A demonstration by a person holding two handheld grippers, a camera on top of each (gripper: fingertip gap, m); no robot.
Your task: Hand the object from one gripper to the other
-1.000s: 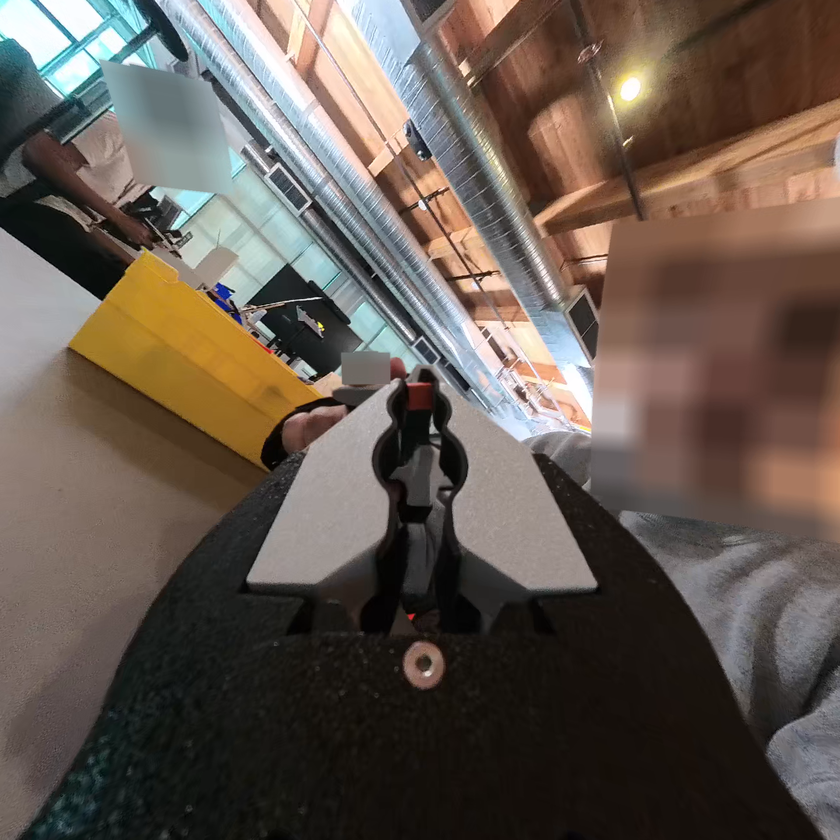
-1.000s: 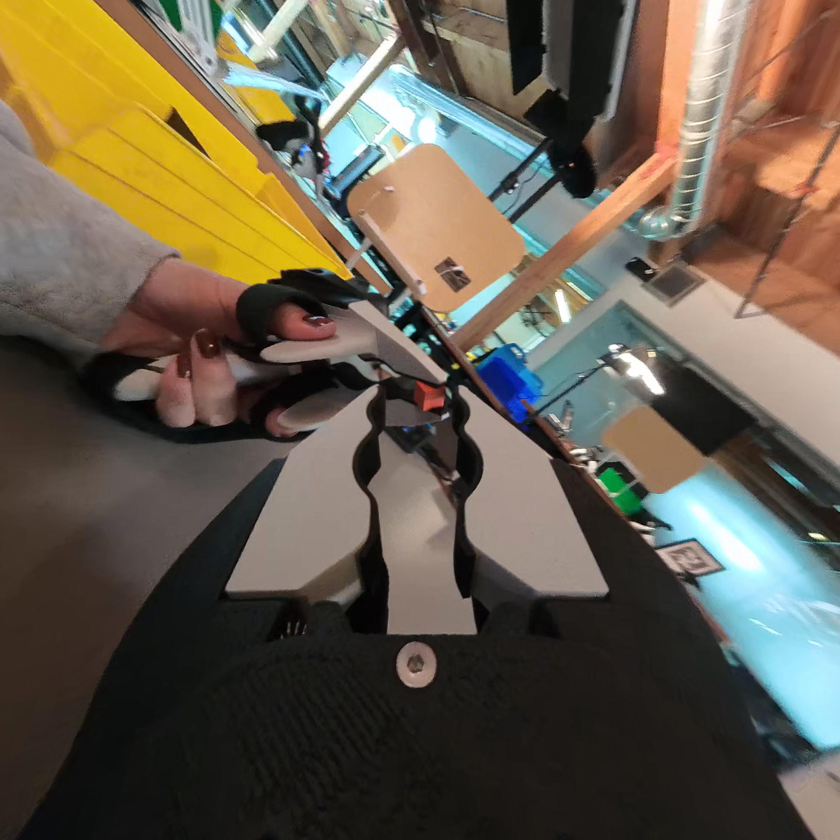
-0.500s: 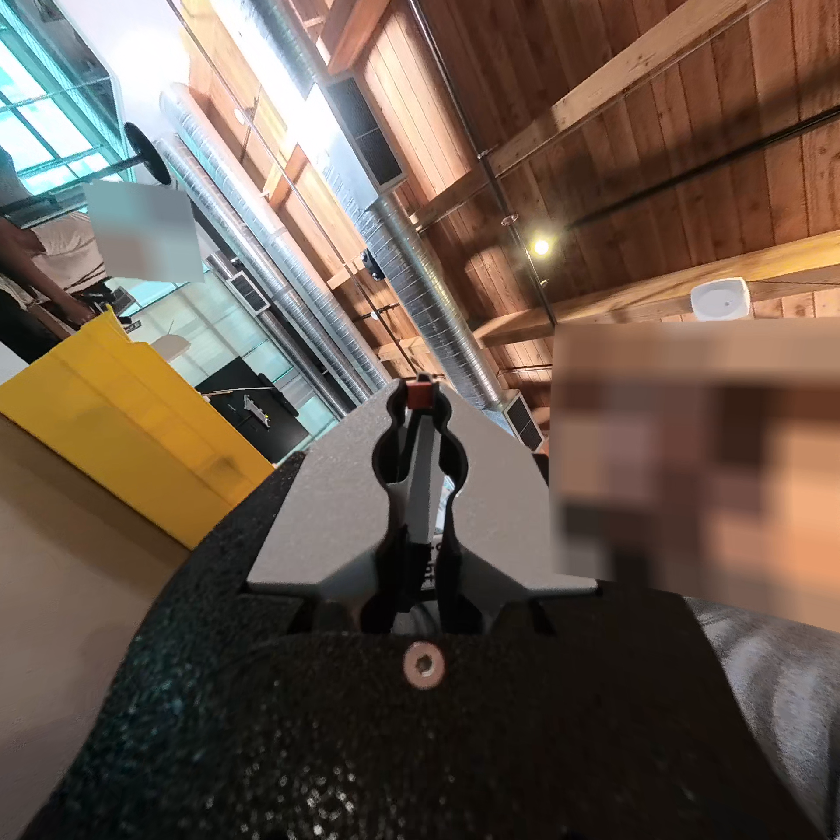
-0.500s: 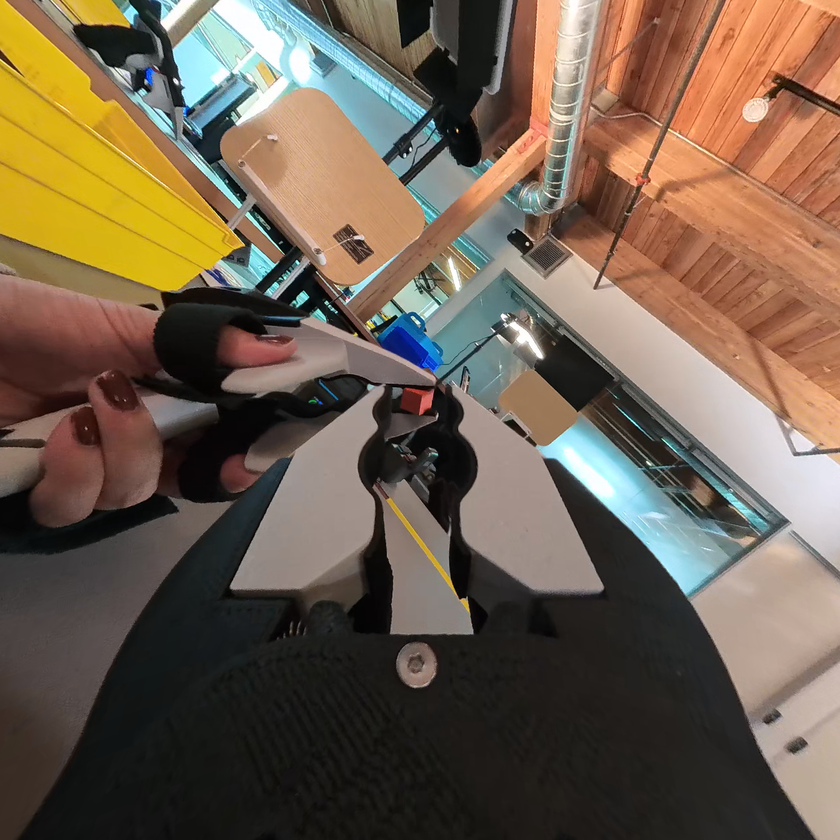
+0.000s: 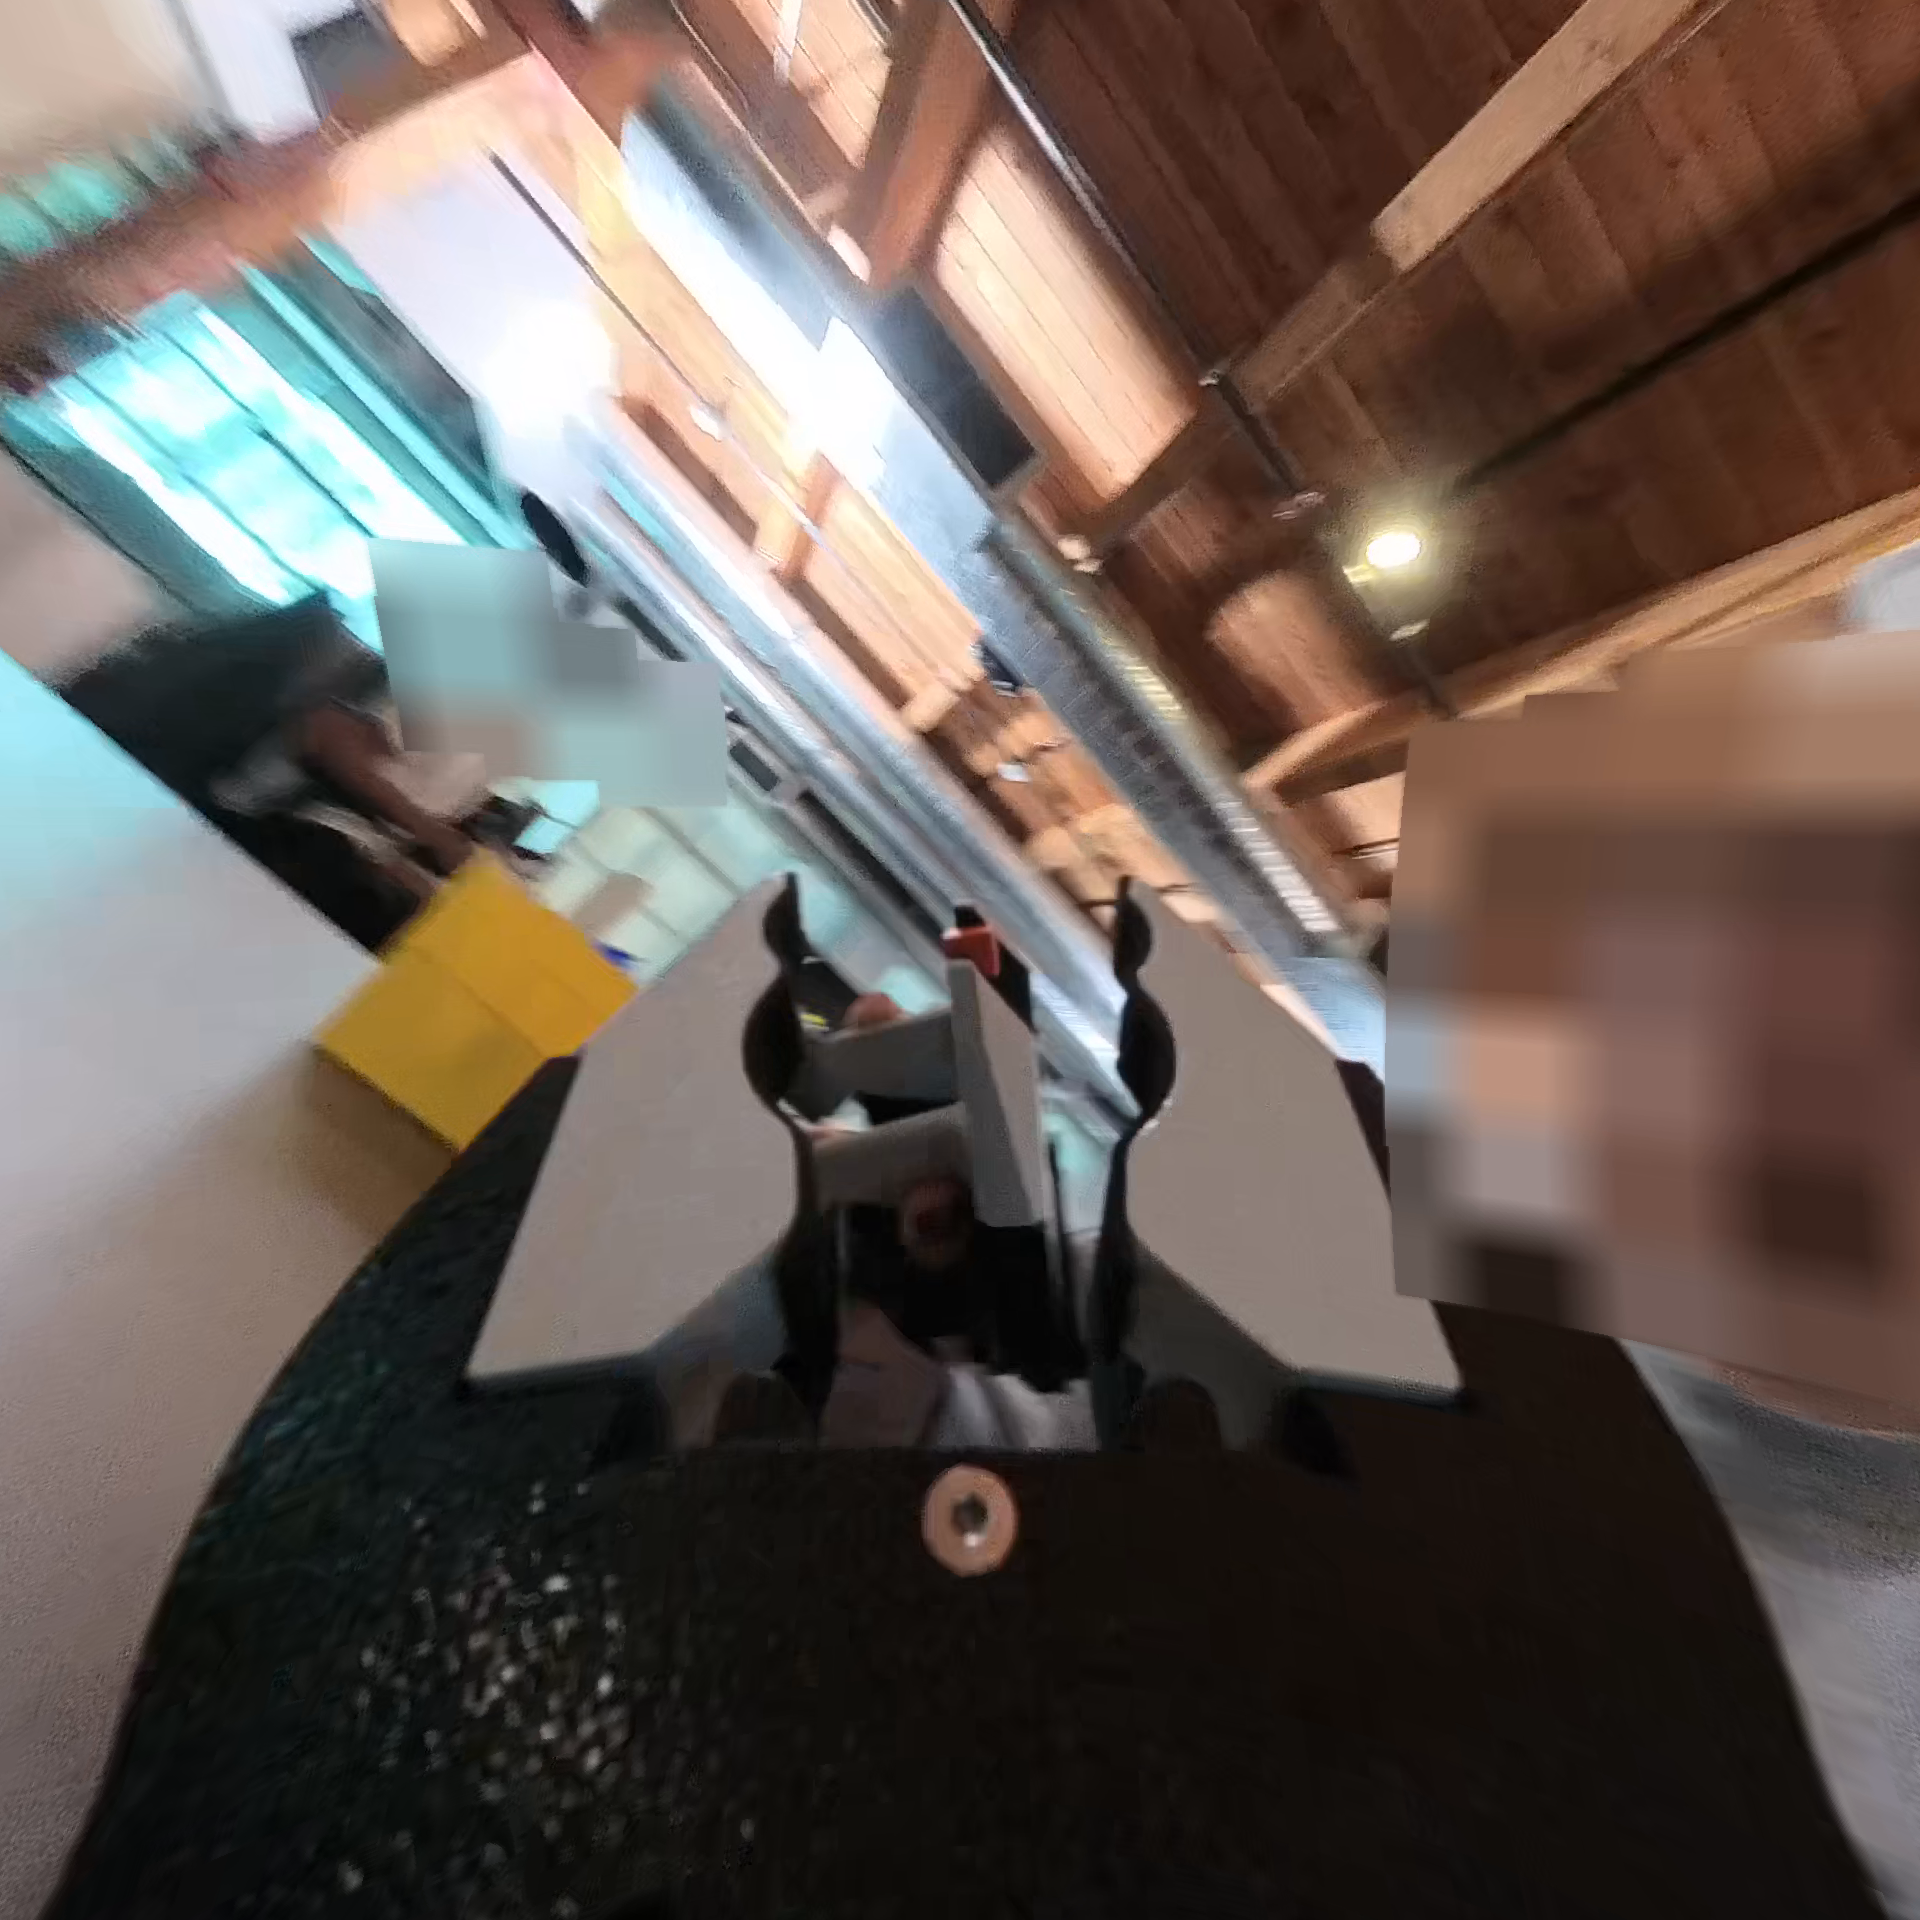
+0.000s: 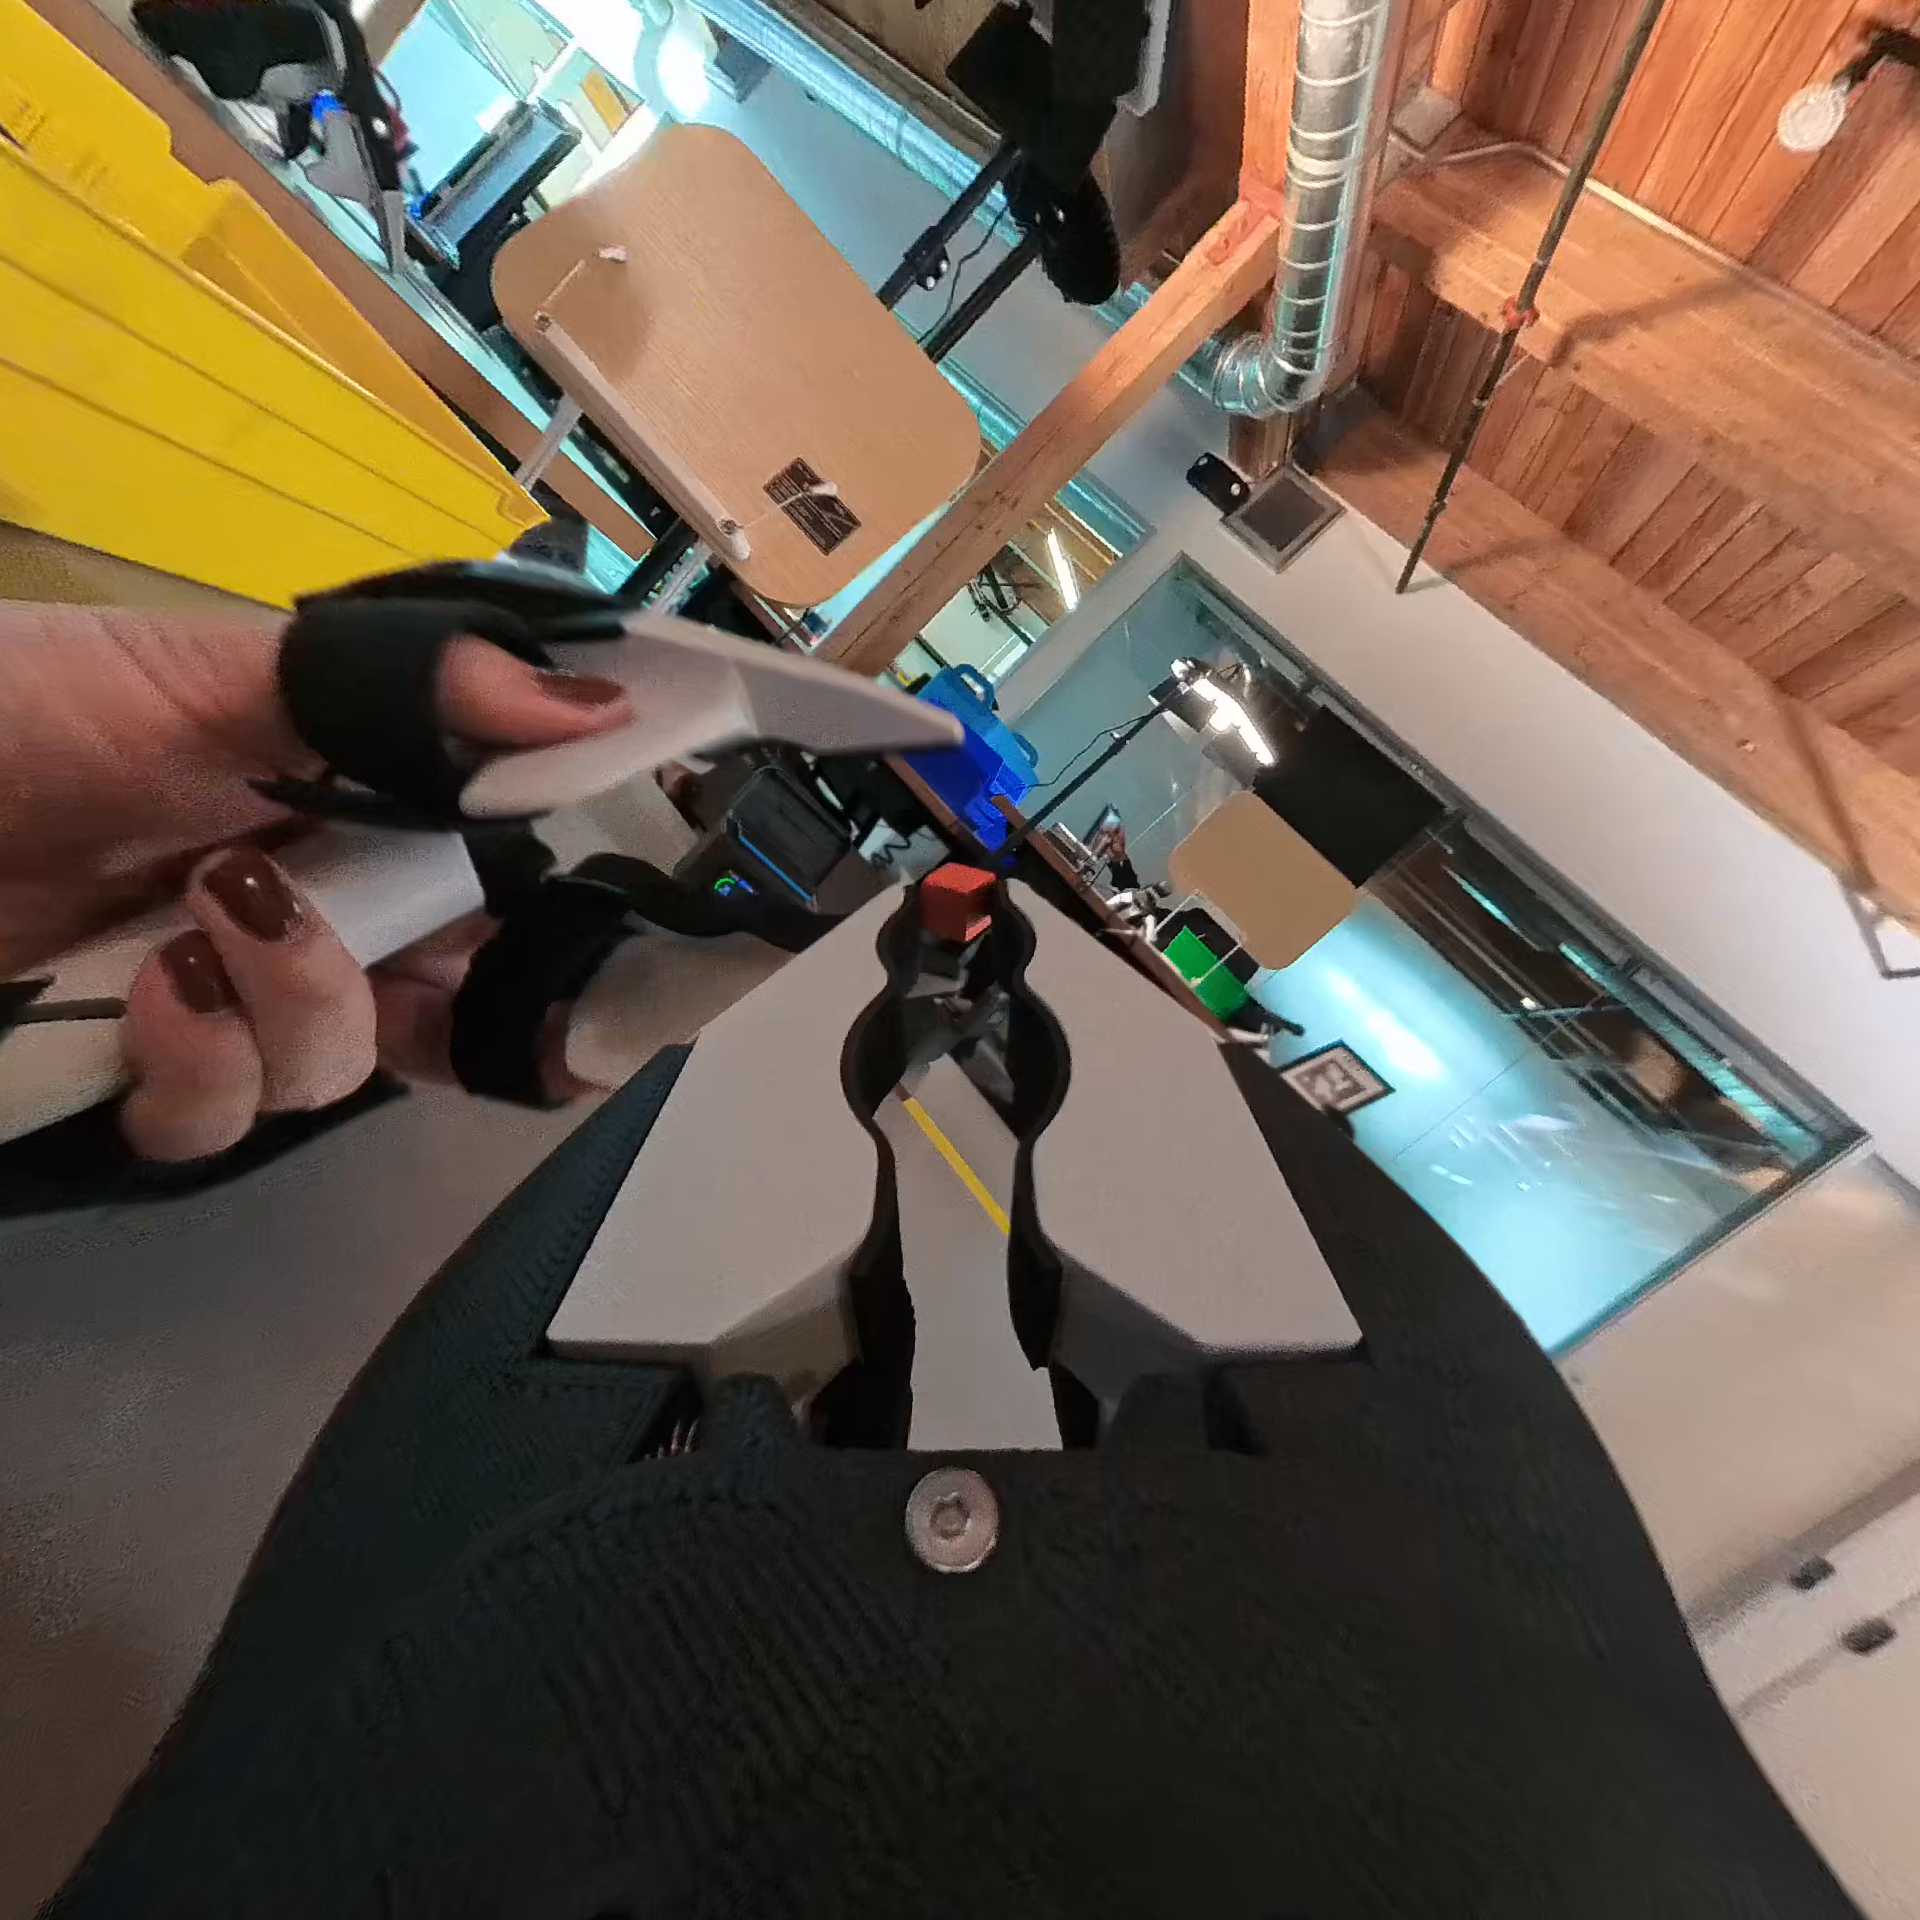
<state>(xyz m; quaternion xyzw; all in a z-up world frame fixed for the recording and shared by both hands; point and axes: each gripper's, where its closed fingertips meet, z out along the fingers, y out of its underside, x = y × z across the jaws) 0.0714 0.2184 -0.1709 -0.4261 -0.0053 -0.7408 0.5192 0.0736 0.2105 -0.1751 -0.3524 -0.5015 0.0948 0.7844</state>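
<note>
Object: the small red plastic cube [image 6: 958, 902] sits at centre frame, pinched at the tips of the right gripper [image 6: 956, 914].
Left gripper: the left gripper [image 5: 956, 935] is spread wide, empty.
Advice: keep the pinch firm while drawing clear.
Change: half a second earlier the left gripper clamped the cube.

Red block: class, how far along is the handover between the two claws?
Done: the right claw is shut on the red block, and the left claw is open, its fingers clear of the block. In hand: the right claw alone holds the block in the air. Left: probably only drawing the claws apart.
</note>
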